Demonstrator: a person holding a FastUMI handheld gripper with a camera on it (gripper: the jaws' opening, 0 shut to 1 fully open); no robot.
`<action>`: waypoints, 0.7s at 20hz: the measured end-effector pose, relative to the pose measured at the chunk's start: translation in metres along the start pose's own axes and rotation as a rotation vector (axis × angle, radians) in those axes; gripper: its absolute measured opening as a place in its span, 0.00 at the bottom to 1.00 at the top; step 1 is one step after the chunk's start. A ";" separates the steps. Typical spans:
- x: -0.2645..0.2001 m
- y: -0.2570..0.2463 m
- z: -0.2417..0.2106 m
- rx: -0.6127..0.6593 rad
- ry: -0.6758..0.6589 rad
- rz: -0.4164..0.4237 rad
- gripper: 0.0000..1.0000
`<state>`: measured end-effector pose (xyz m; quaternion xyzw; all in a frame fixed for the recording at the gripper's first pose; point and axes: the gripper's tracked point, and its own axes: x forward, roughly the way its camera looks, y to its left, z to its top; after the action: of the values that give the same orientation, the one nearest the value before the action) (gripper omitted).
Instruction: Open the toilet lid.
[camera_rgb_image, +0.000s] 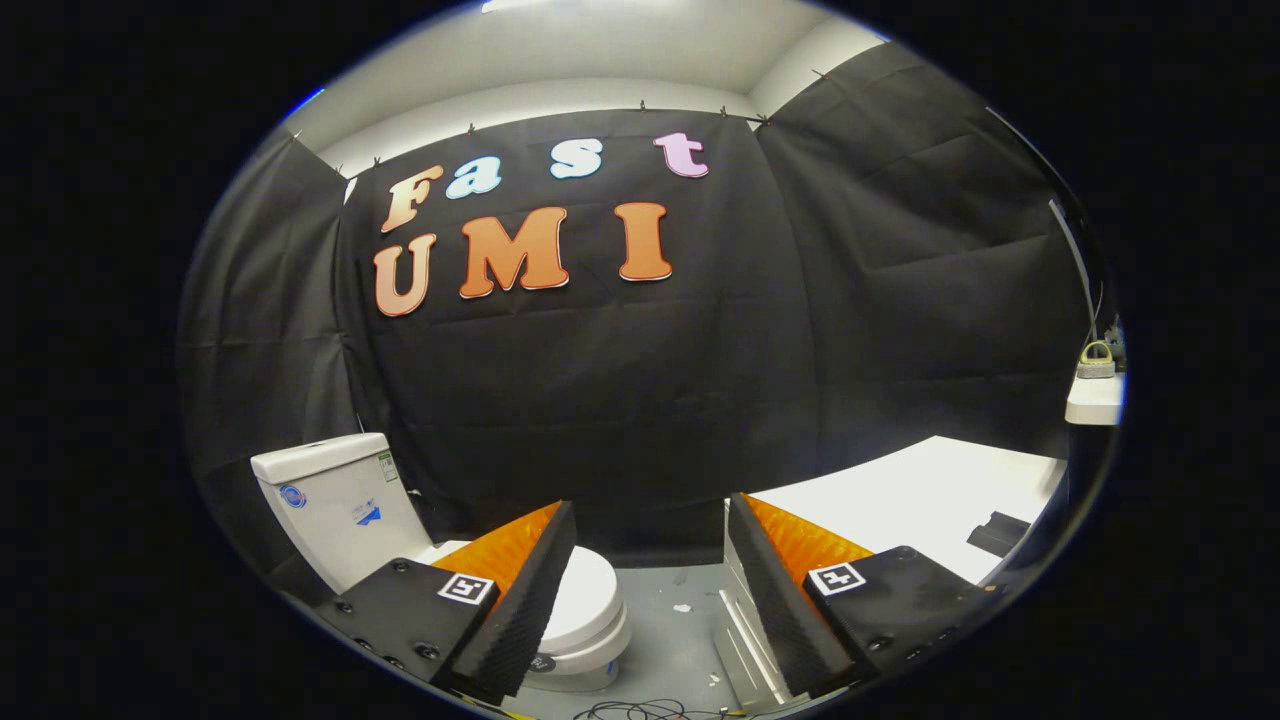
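The claw (650, 560) is standing wide open, gripping nothing, with bare grey floor (670, 620) showing through the gap between its two fingers. The white toilet (340, 510) is sitting low on the left against the black booth wall, its tank (330, 495) rising behind the left finger. The toilet lid (590, 590) is lying down flat and closed over the bowl, partly hidden by the left finger and peeking out just to that finger's right. A white table (920, 490) is stretching away on the right, beyond the right finger.

The claw is looking too high and too far right for a grip. If it is pushing straight ahead, it is likely passing beside the bowl. A shallow pinch on the smooth lid edge could be slipping off, letting the lid drop back. Loose cables (650, 710) are lying on the near floor, risking a snag.
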<state>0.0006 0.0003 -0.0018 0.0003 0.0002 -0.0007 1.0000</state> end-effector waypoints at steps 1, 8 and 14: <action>-0.001 0.000 0.000 0.000 0.000 0.000 0.98; 0.000 0.002 0.000 0.002 0.001 0.007 0.98; -0.006 0.034 0.016 0.076 -0.044 0.114 0.98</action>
<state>-0.0051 0.0342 0.0138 0.0385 -0.0218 0.0561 0.9974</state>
